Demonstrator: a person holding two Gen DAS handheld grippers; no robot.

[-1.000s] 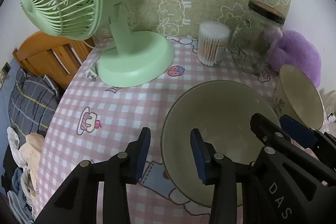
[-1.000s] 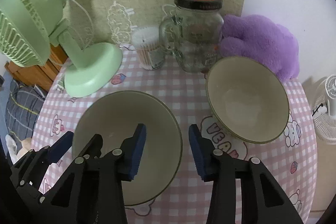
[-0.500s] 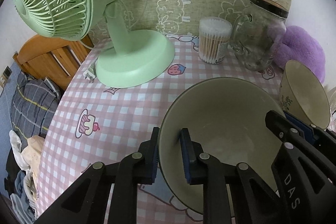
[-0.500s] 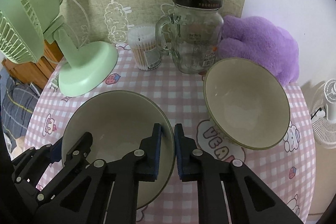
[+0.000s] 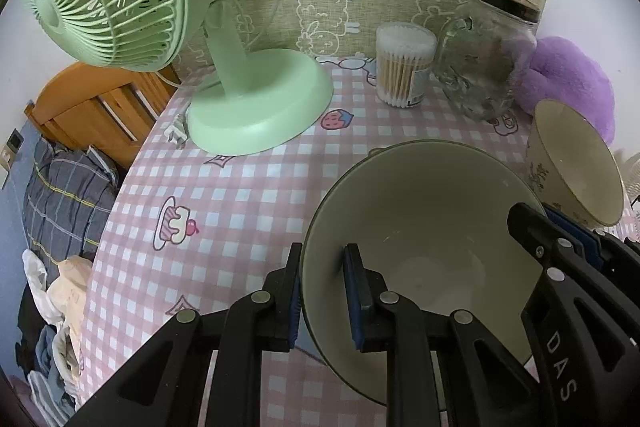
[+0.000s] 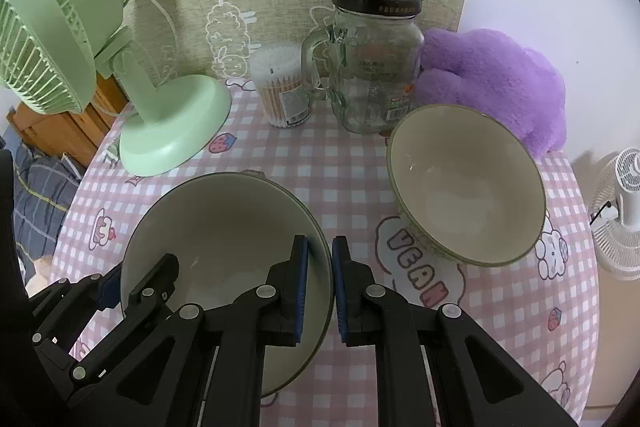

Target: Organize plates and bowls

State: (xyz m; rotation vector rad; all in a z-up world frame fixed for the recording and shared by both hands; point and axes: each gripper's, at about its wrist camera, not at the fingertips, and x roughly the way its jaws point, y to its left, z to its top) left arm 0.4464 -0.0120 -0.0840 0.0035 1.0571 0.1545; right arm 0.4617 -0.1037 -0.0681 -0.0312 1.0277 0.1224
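A wide pale-green bowl (image 5: pixel 432 211) sits nearest on the pink checked tablecloth (image 5: pixel 240 195). My left gripper (image 5: pixel 323 267) is shut on its left rim, one pad inside and one outside. My right gripper (image 6: pixel 320 251) is shut on the right rim of the same bowl (image 6: pixel 224 219). Each gripper also shows in the other's view: the right gripper (image 5: pixel 548 223) at the bowl's far side, the left gripper (image 6: pixel 138 273) at the lower left. A second bowl (image 6: pixel 464 187) of the same kind stands free to the right, leaning a little, also seen as the second bowl (image 5: pixel 576 163).
A green desk fan (image 6: pixel 172 123) stands at the back left. A tub of cotton swabs (image 6: pixel 284 87), a lidded glass jar (image 6: pixel 376 59) and a purple plush (image 6: pixel 496 83) line the back wall. The round table drops off left and right; a white fan (image 6: pixel 624 203) stands beyond the right edge.
Both grippers stood open astride the near bowl's rim a second ago; both have since shut on it. The hands have hardly shifted.
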